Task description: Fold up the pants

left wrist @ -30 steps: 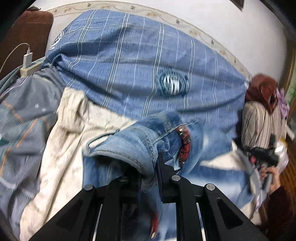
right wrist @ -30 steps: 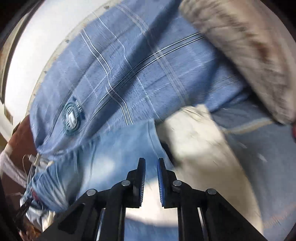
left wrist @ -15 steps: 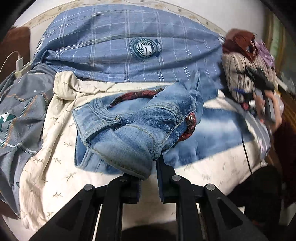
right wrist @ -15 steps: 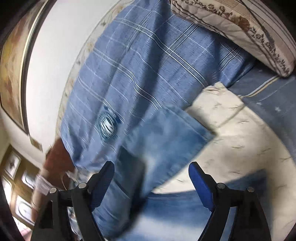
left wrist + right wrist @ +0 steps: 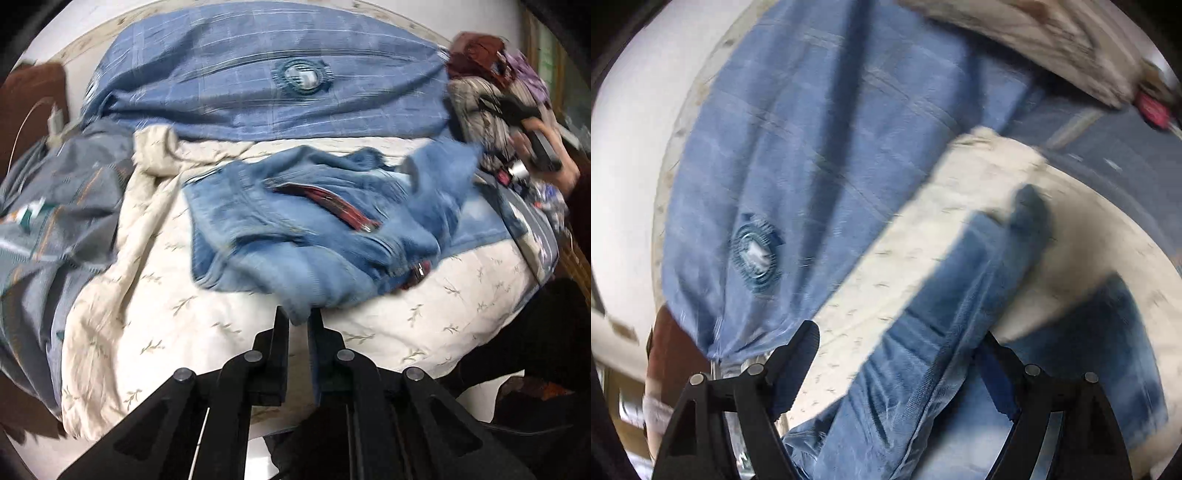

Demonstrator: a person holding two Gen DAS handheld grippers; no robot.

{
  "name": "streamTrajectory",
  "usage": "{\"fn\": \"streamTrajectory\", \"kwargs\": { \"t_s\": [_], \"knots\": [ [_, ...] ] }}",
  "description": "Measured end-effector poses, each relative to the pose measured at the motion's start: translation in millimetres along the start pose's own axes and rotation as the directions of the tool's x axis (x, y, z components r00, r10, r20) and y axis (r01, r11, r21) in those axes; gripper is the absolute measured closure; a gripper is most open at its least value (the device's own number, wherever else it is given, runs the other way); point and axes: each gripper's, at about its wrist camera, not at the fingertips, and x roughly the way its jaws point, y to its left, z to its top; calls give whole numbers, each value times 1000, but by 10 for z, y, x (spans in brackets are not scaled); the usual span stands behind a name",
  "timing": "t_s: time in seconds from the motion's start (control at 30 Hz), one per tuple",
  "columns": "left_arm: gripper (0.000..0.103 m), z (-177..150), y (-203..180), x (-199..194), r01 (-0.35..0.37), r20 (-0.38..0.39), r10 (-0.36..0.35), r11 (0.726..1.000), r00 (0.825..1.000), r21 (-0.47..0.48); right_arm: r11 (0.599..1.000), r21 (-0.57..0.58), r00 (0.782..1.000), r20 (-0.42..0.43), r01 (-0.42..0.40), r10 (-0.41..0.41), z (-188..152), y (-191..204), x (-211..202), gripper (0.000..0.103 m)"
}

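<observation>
Blue denim pants [image 5: 314,229] with a red patterned belt [image 5: 332,201] lie bunched on a cream sheet [image 5: 166,314]. My left gripper [image 5: 299,321] is shut on a fold of the denim at its near edge. In the right wrist view a pant leg [image 5: 942,332] lies across the cream sheet [image 5: 886,266], and my right gripper [image 5: 901,343] hangs wide open over it, holding nothing. The right gripper also shows at the far right of the left wrist view [image 5: 532,125], held in a hand. Both views are blurred.
A blue plaid quilt [image 5: 266,81] with a round badge [image 5: 301,75] lies behind the pants. A grey patterned blanket [image 5: 48,221] is at the left. A striped pillow [image 5: 476,107] and clothes are at the far right. A charger cable [image 5: 33,114] is at the far left.
My left gripper has pulled back with the denim, which dropped from a raised bundle to lie spread on the sheet. My right gripper opened and let go of the pant leg.
</observation>
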Motion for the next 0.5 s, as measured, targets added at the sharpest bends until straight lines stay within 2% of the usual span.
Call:
{"fn": "streamTrajectory", "kwargs": {
  "t_s": [0.03,0.13,0.27,0.33,0.4,0.43,0.5],
  "knots": [
    [93,0,71,-1,18,2,-18,999,1000,-32,1000,29,1000,6,1,-2,-16,-128,-52,18],
    [93,9,107,38,37,-4,-38,998,999,-58,989,136,998,30,-64,60,-49,-607,-220,18],
    [92,33,120,91,45,-30,-49,994,998,-101,976,195,994,77,-95,81,-14,-997,-365,18],
    [87,26,207,126,67,-58,-78,982,995,-179,968,224,992,81,-115,99,-1,-1124,-329,18],
    [69,3,270,114,68,-64,-85,970,994,-233,959,245,988,94,-145,125,-2,-1211,-253,18],
    [66,-17,305,96,65,-64,-85,962,994,-264,956,239,984,97,-167,148,0,-1230,-197,18],
    [60,-46,333,62,59,-66,-82,953,994,-297,960,231,985,104,-159,138,-15,-1235,-115,18]
  ]
}}
